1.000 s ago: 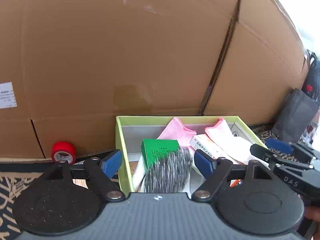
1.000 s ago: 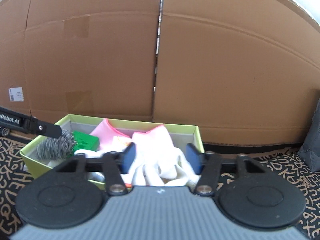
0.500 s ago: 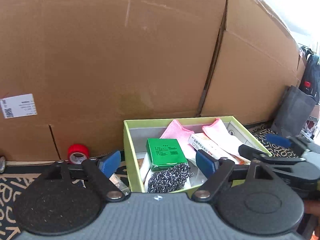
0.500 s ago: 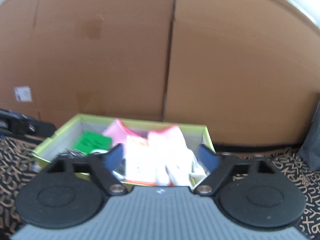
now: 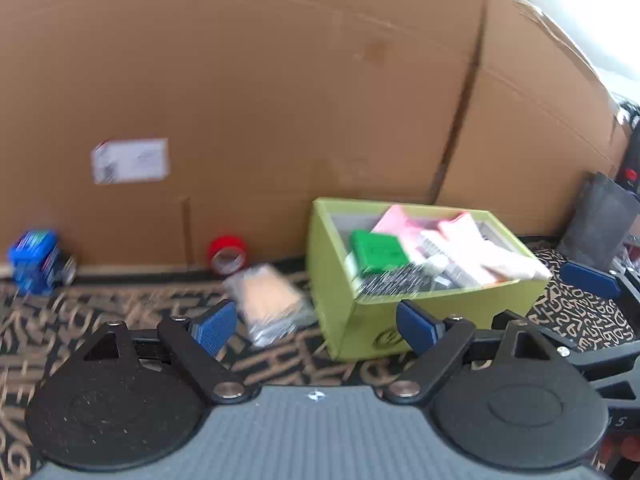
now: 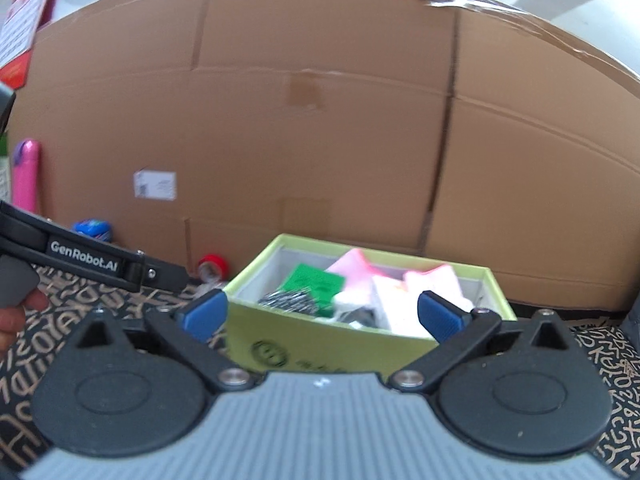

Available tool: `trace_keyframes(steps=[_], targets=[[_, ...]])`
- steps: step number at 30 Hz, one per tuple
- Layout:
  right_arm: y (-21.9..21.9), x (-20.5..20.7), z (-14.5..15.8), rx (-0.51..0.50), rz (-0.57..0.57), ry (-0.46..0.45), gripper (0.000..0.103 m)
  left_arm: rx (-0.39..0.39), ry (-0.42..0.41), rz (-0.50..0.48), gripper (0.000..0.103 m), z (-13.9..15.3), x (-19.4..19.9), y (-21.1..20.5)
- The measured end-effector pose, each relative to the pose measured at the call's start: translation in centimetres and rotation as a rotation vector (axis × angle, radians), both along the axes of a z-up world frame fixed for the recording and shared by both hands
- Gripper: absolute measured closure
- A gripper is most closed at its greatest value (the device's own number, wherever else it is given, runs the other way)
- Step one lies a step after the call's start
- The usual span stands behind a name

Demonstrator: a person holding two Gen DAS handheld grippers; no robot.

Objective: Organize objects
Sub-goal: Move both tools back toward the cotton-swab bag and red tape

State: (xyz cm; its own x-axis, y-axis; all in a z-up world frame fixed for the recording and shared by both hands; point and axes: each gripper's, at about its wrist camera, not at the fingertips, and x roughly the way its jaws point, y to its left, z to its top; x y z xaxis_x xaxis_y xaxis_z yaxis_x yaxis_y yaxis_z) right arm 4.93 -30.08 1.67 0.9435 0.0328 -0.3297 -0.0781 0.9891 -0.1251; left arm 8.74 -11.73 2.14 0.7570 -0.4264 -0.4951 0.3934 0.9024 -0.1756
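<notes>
A lime green box [image 5: 340, 280] stands on the patterned mat against a cardboard wall. In it lie a small green carton [image 5: 378, 254], a steel scourer [image 5: 392, 280] and pink and white gloves [image 5: 472, 240]. My left gripper [image 5: 316, 326] hangs in front of the box's left corner, its jaws opening with nothing between them. My right gripper [image 6: 322, 316] faces the box [image 6: 320, 344] from the front, its jaws opening wide and holding nothing. The carton [image 6: 316, 282], scourer [image 6: 288, 300] and gloves [image 6: 432, 280] show beyond it.
A red tape roll [image 5: 227, 254], a clear plastic packet [image 5: 268, 300] and a blue pack [image 5: 34, 258] lie left of the box. A pink bottle [image 6: 26, 176] stands far left. A dark bag [image 5: 604, 216] sits at the right. A hand [image 6: 16, 312] holds the left gripper's handle.
Both grippers have drawn back from the box. The right jaws, narrow over the white glove before, now stand wide and the glove lies in the box. The scourer now rests inside too.
</notes>
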Motion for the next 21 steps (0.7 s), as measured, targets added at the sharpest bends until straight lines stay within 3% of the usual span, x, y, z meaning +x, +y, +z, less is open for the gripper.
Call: trace_keyframes(steps=[13, 17, 21], targets=[[8.4, 0.8, -5.0, 0.032, 0.147, 0.155, 0.001, 0.02, 0.091, 0.16, 0.013, -5.1, -2.0, 8.9], [10.8, 2.9, -5.7, 0.054, 0.162, 0.186, 0.015, 0.002, 0.094, 0.194, 0.013, -5.1, -1.3, 11.1], [13.5, 5.9, -6.2, -0.011, 0.155, 0.193, 0.027, -0.01, 0.081, 0.187, 0.013, -5.0, -0.3, 12.4]])
